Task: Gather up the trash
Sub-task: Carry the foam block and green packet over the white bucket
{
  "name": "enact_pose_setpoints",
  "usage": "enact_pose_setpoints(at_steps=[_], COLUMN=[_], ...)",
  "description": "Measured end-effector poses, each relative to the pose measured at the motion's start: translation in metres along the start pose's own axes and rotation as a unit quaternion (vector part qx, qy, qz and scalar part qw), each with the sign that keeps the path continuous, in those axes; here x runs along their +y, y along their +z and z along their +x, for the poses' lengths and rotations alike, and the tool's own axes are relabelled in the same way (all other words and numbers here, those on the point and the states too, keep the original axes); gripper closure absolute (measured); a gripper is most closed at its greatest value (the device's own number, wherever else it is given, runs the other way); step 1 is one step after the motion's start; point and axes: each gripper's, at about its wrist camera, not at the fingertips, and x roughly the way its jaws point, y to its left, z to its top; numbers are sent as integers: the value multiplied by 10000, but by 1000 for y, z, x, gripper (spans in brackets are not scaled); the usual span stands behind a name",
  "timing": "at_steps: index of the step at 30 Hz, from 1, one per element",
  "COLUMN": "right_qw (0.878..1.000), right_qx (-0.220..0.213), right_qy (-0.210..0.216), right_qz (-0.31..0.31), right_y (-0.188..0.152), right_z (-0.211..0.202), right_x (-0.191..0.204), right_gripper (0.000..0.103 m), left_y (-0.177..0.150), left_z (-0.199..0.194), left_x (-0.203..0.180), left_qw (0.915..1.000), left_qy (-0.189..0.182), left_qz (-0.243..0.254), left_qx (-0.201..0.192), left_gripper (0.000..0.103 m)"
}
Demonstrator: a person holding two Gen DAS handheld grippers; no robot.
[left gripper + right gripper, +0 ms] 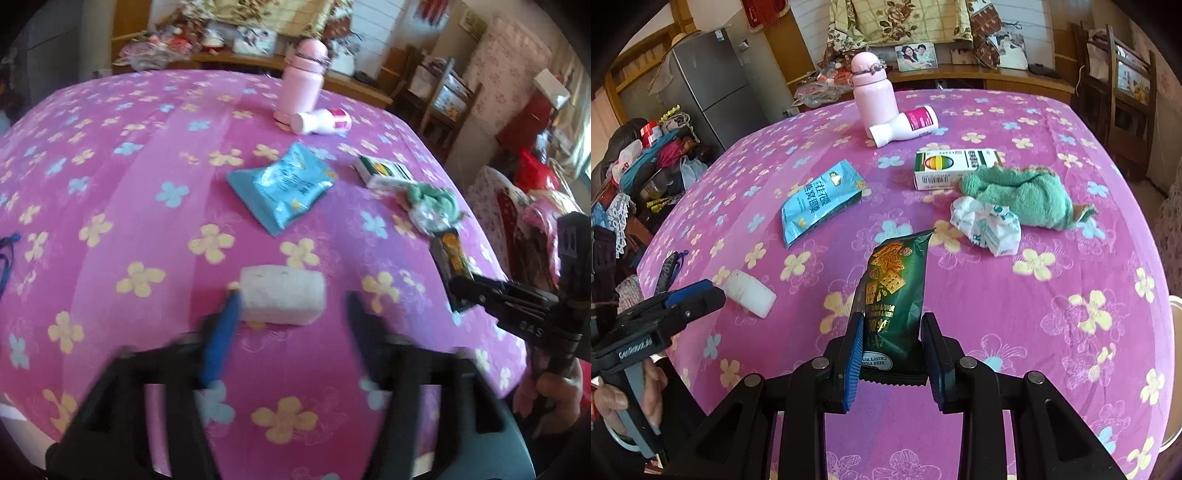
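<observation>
A white foam block (282, 301) lies on the pink flowered tablecloth (110, 184). My left gripper (291, 297) stands open around it: the blue left pad is at the block's left end and the right finger stands clear of its right end. The right wrist view shows that gripper (701, 291) beside the block (750, 295). My right gripper (892, 321) is shut on the lower end of a green cracker wrapper (894, 288), which stands up off the cloth. It also appears at the right of the left wrist view (458, 295). A blue packet (820, 201) and crumpled white paper (986, 229) lie further in.
A green cloth (1023, 192), a medicine box (956, 166), a pink flask (873, 92) and a toppled white bottle (908, 125) sit toward the far side. A dark hair clip (666, 273) lies at the left edge. Chairs and clutter surround the table.
</observation>
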Motion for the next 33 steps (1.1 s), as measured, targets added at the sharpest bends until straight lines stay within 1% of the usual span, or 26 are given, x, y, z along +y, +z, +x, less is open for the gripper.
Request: enact_pose_setpoints(at_steps=[1,3,7,10,11,12,13,14,16,18,20,24,28,33], right_qw=[10000,10000,10000,10000,10000,10000,10000,10000,10000,10000,9999,9998,9995,9986], right_qx=[16,37,71,77,78,75,66,53,23,-22,-60,-160,-273,-408], right_qy=[17,20,33,23,20,15,9,11,40,56,62,45,-6,-144], right_qz=[9,-12,-10,-9,-9,-10,-6,6,51,69,73,94,175,314], right_y=[0,-1,0,-1,0,0,0,0,0,1,0,-2,-3,-8], right_z=[1,3,5,5,5,5,4,3,1,-2,-6,-18,-33,-53], right_x=[0,2,3,2,1,1,-1,-2,-4,-5,-6,-11,-22,-44], right_gripper=[73,73,73,73,73,73,73,73,73,73,73,73,73,73], left_y=[-1,1,2,-1,-1,-1,-1,0,3,5,7,10,14,19], left_z=[0,5,26,33,34,33,32,30,27,23,17,8,3,4], left_x=[1,0,-10,-18,-17,-15,-13,-12,-10,-13,-22,-42,-68,-105], left_qw=[10000,10000,9995,9974,9976,9982,9984,9984,9989,9990,9986,9978,9964,9941], left_qy=[31,41,129,495,480,426,443,468,396,360,370,264,135,-40], left_qz=[-13,32,211,520,493,413,356,323,260,246,356,543,752,1005], left_qx=[-80,-66,188,69,52,15,-12,-27,-13,-57,-149,-278,-378,-411], left_gripper=[35,35,35,36,41,48,59,61,67,69,71,72,72,72])
